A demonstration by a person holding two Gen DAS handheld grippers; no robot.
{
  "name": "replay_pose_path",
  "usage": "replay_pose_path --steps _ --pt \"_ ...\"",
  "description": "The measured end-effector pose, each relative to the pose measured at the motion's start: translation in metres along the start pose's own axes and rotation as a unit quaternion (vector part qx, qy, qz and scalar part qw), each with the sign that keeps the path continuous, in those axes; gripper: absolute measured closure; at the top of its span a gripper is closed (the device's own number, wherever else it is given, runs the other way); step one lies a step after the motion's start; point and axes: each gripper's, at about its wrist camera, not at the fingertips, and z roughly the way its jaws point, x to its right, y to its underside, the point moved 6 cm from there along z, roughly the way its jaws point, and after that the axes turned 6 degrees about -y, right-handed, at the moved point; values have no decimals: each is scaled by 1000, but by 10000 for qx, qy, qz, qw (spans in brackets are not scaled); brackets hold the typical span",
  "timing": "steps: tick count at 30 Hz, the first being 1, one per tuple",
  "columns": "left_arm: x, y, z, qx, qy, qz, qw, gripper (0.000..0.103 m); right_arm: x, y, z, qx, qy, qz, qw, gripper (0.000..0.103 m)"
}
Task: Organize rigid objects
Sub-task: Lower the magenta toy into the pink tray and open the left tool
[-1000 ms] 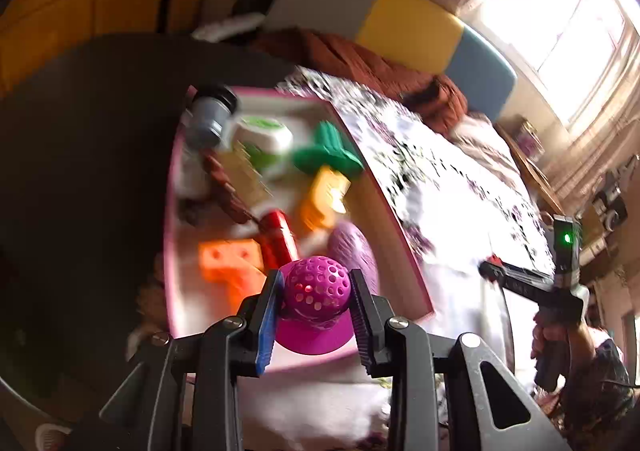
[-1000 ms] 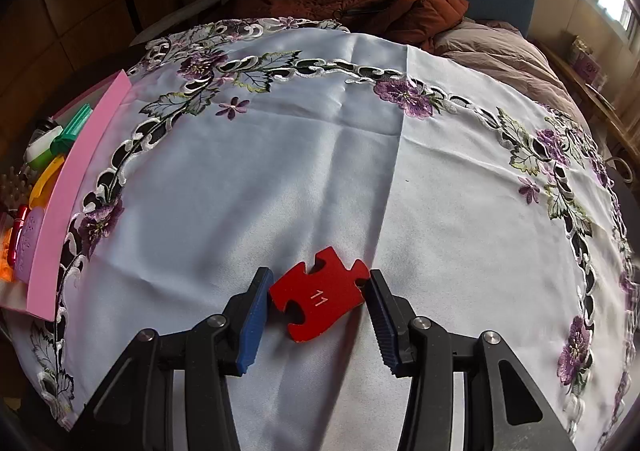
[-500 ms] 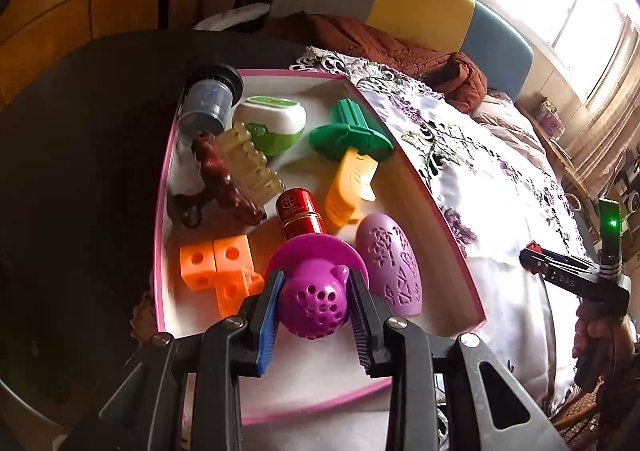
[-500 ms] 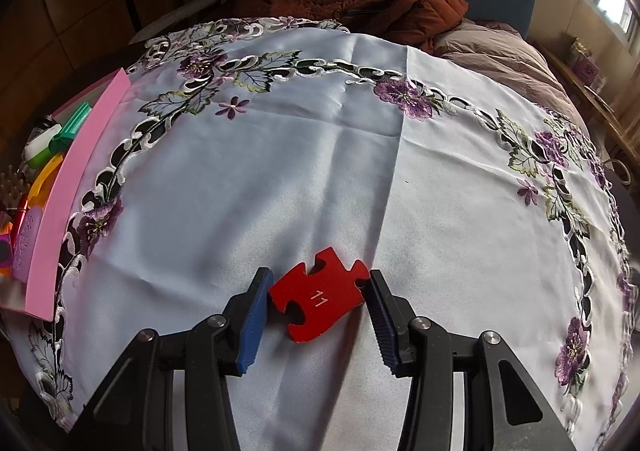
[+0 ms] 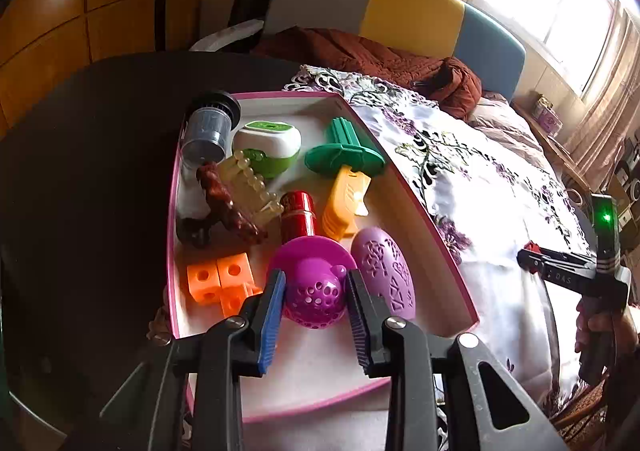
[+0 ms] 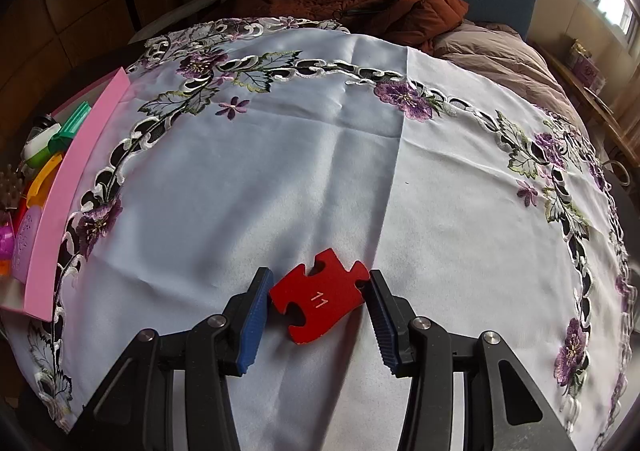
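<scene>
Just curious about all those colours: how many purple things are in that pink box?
2. A magenta perforated plastic strainer sits between the left gripper fingers near the front; a purple embossed egg-shaped piece lies right beside it by the pink-rimmed box wall. Others may be hidden.

The red puzzle piece [image 6: 320, 297] bore the number "11" in pale digits. Lettering on the red can [image 5: 298, 215] was too blurred to read.
</scene>
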Motion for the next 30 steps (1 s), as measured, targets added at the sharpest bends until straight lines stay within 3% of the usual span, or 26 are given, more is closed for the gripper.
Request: replay_pose_path --steps 5,12,23,30 --pt "1 5 -5 8 -46 69 10000 73 0 0 0 0 5 -6 10000 55" --pt "4 13 -13 -190 179 21 9997 73 0 0 0 -4 15 -13 10000 55" --pt "9 9 -4 -198 -143 207 9995 72 0 -1 0 -2 31 -23 10000 55" --pt "5 8 -2 -188 -159 87 9997 69 -1 -1 0 2 49 -46 10000 55"
